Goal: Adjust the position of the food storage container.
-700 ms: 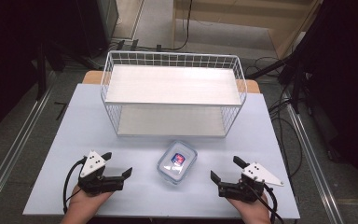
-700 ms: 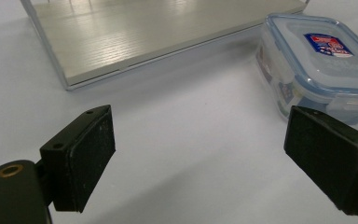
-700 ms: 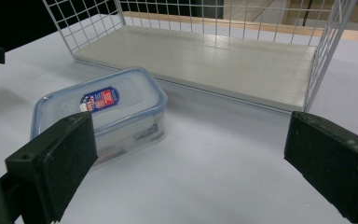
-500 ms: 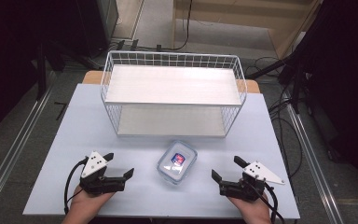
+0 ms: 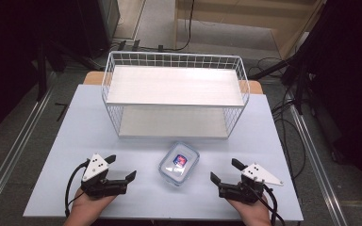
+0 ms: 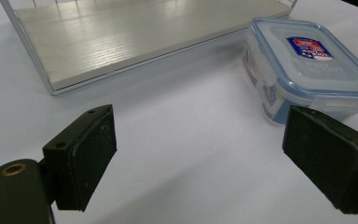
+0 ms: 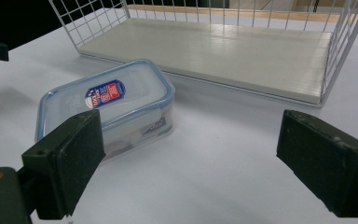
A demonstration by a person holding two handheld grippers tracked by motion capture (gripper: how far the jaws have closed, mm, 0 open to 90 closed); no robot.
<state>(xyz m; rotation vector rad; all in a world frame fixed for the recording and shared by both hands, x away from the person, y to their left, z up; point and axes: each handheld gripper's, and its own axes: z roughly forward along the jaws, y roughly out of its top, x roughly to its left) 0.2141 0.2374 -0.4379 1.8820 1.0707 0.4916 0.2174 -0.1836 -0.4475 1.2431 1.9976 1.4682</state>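
White wire mesh forms the two-tier rack with pale wooden shelves (image 5: 174, 92), which stands at the far middle of the pale blue-grey table (image 5: 66, 136); both of its shelves are bare; a clear rectangular plastic food container with a blue-rimmed lid and a red-and-blue label (image 5: 179, 163) sits on the tabletop just in front of the rack, apart from it and between the two grippers; the black left gripper with its grey three-cornered plate (image 5: 121, 167) rests low at the near left edge, held by a hand (image 5: 87, 209), its jaws spread wide and empty, pointing toward the container; in the left gripper view the container (image 6: 303, 65) lies ahead, near the right-hand jaw, not touched by it; the black right gripper (image 5: 224, 171) sits at the near right, held by the other hand (image 5: 247, 214), jaws likewise wide apart with nothing between them; in the right gripper view the container (image 7: 107, 105) lies just beyond the left-hand jaw, with the rack's lower shelf (image 7: 223, 53) behind it.
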